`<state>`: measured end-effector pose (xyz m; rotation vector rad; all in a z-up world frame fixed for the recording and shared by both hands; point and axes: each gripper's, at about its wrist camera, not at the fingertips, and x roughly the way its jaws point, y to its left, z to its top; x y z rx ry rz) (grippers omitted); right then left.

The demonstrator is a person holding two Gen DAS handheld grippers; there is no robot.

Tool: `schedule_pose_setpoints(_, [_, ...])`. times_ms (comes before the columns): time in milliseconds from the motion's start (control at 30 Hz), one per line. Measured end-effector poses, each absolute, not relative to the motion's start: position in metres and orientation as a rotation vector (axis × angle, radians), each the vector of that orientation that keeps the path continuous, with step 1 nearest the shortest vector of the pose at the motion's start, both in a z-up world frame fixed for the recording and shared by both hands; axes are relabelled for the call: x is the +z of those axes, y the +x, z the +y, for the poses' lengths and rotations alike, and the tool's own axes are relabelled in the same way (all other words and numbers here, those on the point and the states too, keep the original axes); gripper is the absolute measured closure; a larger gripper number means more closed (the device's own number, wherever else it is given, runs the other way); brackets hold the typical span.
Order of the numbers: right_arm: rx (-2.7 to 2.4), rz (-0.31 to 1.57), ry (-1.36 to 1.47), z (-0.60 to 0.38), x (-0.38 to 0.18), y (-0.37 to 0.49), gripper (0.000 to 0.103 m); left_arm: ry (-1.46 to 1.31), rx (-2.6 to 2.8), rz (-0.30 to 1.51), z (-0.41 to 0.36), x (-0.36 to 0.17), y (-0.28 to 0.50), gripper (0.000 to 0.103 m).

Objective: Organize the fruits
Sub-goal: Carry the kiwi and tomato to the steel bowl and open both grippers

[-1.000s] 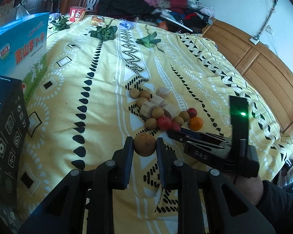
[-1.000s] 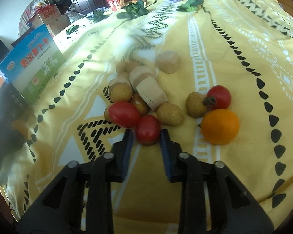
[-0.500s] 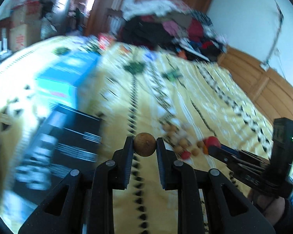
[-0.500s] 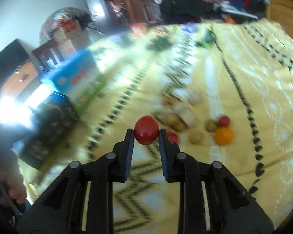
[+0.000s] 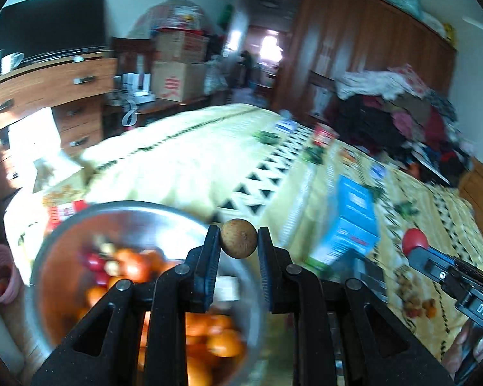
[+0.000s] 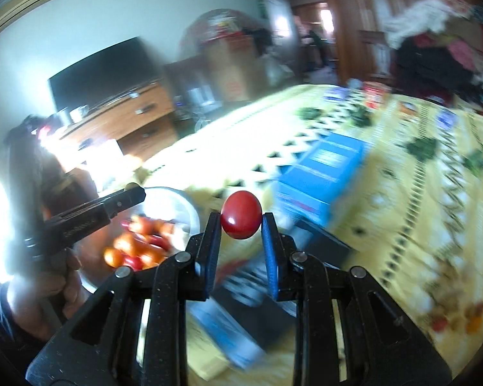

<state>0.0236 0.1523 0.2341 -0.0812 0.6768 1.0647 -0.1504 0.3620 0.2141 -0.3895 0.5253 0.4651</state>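
The left gripper (image 5: 238, 241) pinches a brown round fruit (image 5: 239, 238) between its fingers, just above the steel bowl (image 5: 64, 225), which lies toward seven o'clock and is nearer this hand. The right gripper (image 6: 241, 222) clamps a red tomato (image 6: 241, 215); for it the bowl sits at nine o'clock. Beyond: the yellow patterned bed (image 5: 183, 160), a blue box (image 5: 351, 222), a wardrobe (image 5: 364, 48).

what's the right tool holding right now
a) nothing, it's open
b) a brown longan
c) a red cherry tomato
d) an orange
c: in the right wrist view the right tool is clamped on a smooth red cherry tomato between its two blue-lined fingers; the brown round fruit sits in the left tool instead.
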Motion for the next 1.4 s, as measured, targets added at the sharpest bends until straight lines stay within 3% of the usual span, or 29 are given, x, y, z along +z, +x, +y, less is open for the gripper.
schedule_pose_setpoints(433, [1.25, 0.783, -0.235, 0.269, 0.206, -0.032, 0.077, -0.489, 0.574, 0.595, 0.432, 0.171, -0.205, 0.08])
schedule_pose_setpoints(1400, [1.259, 0.83, -0.304, 0.315, 0.191, -0.05, 0.076, -0.525, 0.575, 0.647, 0.456, 0.154, -0.203, 0.08])
